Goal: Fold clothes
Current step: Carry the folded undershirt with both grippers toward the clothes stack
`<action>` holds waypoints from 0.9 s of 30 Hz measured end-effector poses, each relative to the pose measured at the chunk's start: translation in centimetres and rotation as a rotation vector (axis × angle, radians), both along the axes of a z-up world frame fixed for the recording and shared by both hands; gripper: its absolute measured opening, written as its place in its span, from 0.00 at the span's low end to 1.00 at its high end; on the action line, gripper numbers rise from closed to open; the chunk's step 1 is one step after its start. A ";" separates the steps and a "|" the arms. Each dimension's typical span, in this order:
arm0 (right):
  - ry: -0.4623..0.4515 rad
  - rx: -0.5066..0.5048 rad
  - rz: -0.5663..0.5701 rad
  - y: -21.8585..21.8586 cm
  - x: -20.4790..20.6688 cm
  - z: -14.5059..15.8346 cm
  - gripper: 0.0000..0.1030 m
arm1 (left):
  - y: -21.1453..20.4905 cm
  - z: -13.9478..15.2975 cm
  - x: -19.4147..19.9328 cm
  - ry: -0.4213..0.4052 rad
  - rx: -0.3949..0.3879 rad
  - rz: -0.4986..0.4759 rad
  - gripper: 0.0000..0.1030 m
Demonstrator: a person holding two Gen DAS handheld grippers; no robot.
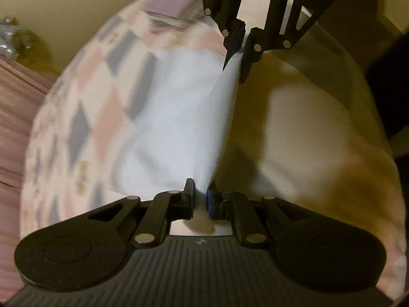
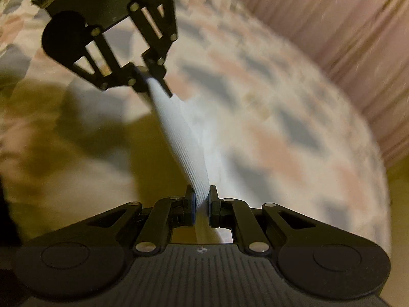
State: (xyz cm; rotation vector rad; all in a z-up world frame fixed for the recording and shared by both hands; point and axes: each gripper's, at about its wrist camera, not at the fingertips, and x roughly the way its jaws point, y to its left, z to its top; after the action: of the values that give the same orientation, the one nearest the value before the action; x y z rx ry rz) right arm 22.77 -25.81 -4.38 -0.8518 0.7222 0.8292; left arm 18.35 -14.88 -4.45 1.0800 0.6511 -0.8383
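The left tongs, at the bottom centre of the left wrist view, are pinching one edge of a white ribbed garment. The right tongs, at the top centre of that view, are pinching the opposite edge, stretching the cloth taut between them above the bed. Beneath is lying a blurred quilt with pink and grey diamonds. A pink striped fabric is filling the right wrist view's upper right.
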 end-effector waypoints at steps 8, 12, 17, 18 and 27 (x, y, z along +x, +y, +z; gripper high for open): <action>-0.030 0.115 -0.138 -0.4 -4.0 -5.7 0.11 | 1.0 -3.4 -1.9 0.004 -0.109 0.092 0.18; -0.106 0.183 -0.152 -1.1 -5.1 -7.4 0.17 | 1.0 -4.7 -2.9 -0.068 -0.148 0.107 0.19; -0.171 0.269 -0.201 -1.5 -6.0 -8.2 0.17 | 1.6 -5.5 -4.8 -0.150 -0.192 0.129 0.22; -0.186 0.278 -0.213 -1.6 -6.4 -8.2 0.17 | 1.8 -5.6 -5.0 -0.158 -0.208 0.142 0.24; -0.243 0.323 -0.401 -2.2 -11.4 -6.2 0.17 | 4.6 -1.3 -6.5 -0.070 -0.418 0.301 0.54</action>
State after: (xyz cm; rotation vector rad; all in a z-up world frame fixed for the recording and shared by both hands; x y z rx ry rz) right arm 11.33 -28.05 -10.56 -0.4827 0.5019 0.4546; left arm 11.84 -10.31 -5.78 0.6117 0.5328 -0.6343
